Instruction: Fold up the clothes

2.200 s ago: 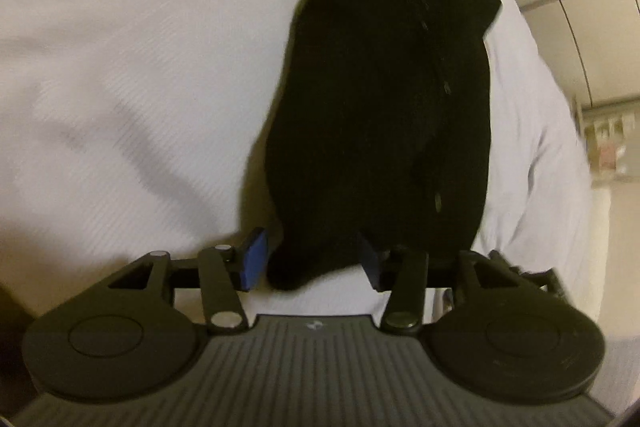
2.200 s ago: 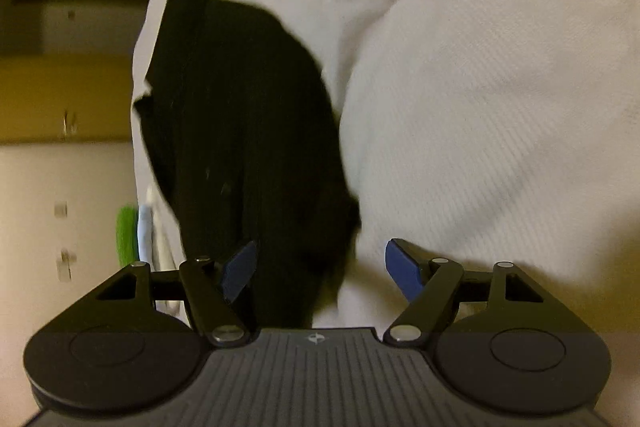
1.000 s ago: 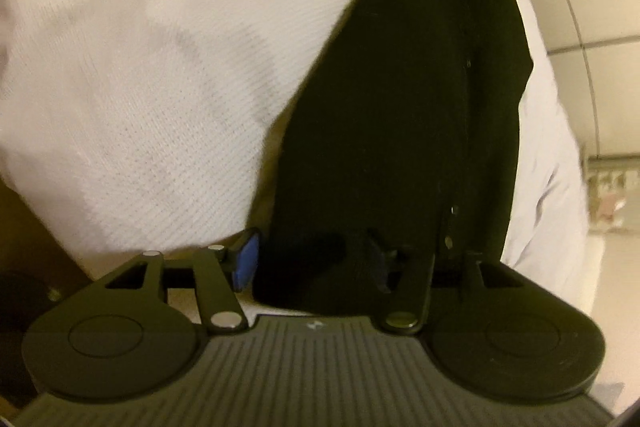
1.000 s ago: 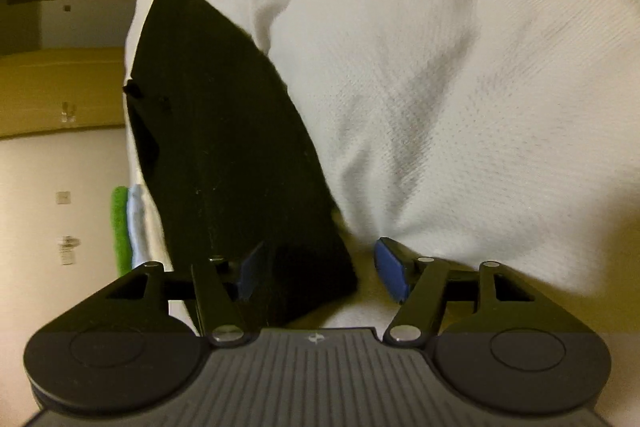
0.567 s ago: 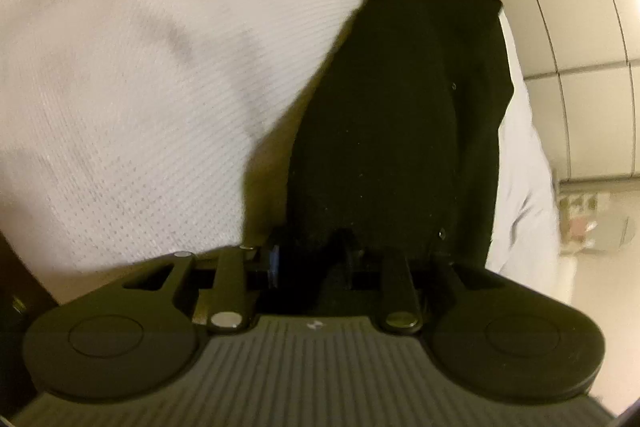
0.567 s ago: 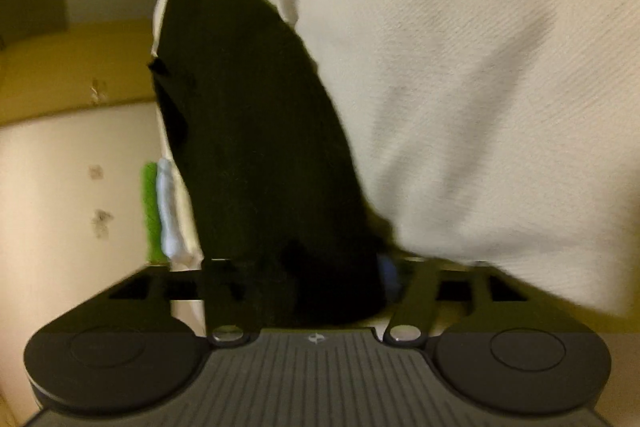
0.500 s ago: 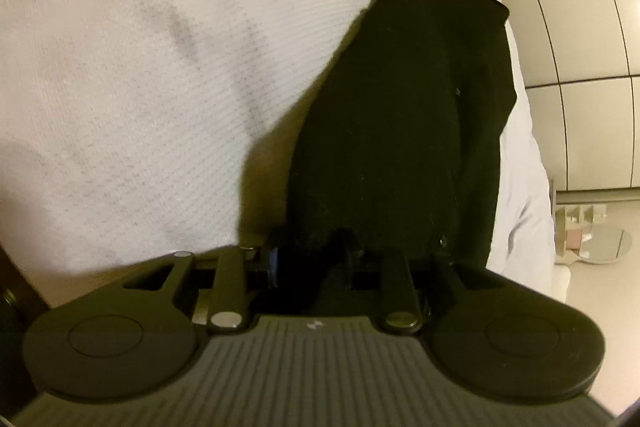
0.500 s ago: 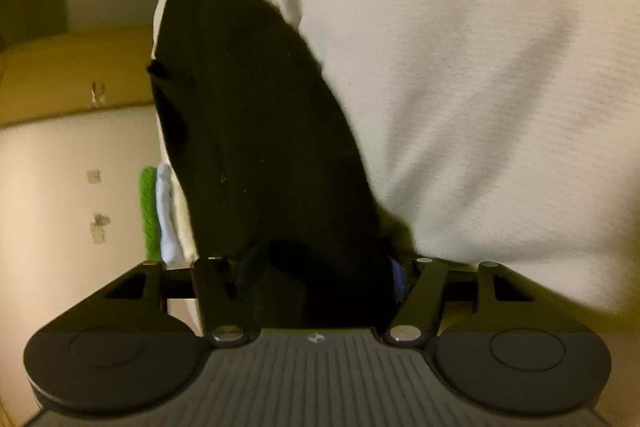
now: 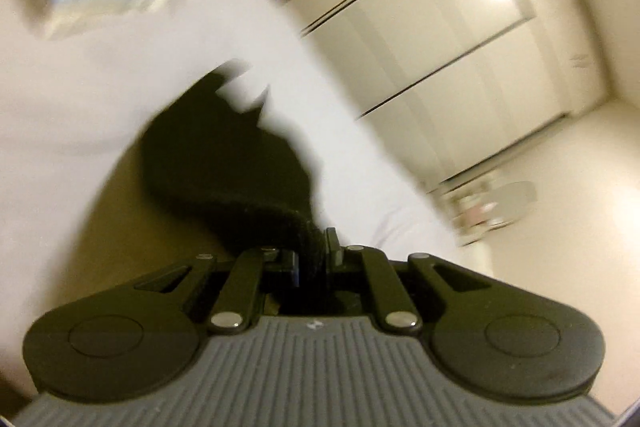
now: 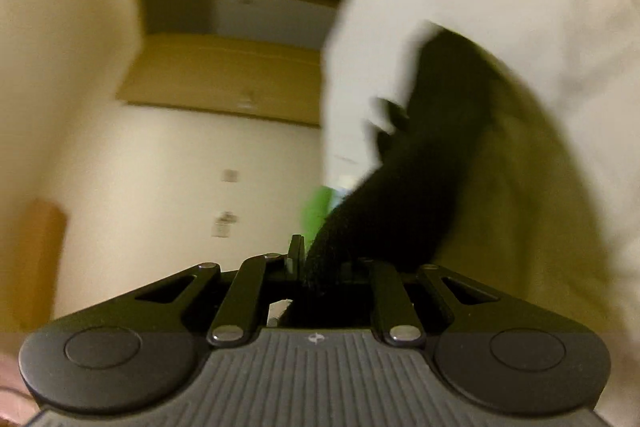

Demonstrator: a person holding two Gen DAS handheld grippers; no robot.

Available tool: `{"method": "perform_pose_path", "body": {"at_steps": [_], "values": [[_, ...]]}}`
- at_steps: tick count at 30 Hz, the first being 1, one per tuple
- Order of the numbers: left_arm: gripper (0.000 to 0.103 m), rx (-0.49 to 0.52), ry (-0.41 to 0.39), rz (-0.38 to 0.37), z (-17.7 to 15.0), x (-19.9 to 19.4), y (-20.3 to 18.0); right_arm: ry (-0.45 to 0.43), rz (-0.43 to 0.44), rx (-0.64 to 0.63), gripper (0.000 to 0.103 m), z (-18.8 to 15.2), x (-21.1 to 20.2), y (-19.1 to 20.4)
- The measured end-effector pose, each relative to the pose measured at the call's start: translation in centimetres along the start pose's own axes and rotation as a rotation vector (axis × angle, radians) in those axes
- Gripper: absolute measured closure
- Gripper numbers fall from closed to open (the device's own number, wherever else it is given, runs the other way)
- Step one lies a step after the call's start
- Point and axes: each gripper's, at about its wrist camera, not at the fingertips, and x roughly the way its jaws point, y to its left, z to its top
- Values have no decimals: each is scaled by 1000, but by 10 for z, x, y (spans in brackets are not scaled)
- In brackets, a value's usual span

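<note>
Left gripper (image 9: 313, 261), right gripper (image 10: 320, 263) each clamped black garment (image 9: 224, 163) edge; soft, limp, light; drooped over white bedding (image 9: 100, 87).

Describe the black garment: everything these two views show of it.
The black garment is plain, dark, soft cloth with a fuzzy, knit-like edge; blur hides any detail. Both tongs are shut on it: the left tongs pinch a bunched edge, and so do the right tongs. From each grip the cloth runs forward and away, draped in a curve rather than flat, and its far part lies against the white bedding. No buttons, label or seams can be made out.
</note>
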Motion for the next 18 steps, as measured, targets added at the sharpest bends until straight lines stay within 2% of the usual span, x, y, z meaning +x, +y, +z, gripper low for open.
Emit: {"method": "perform_pose_path", "body": {"at_steps": [4,8,10,15,18], "values": [[96,160,-82,-103,47,-42,-81,-38,45,-176,89,23,-18,98],[95,292,-92,-146,98,-70,-160,-84,98,-291,89,42,-31,184],[95,324,-81,-167,122,-78,-190,-117,112,-329,89,48,-36,219],[95,387,-70,-225,179,-66,-238,-214,155,-392,89,66,-38,281],[95,379,-42,-251,212,-29,-244,-265,121,-390,89,90,-25,292]]}}
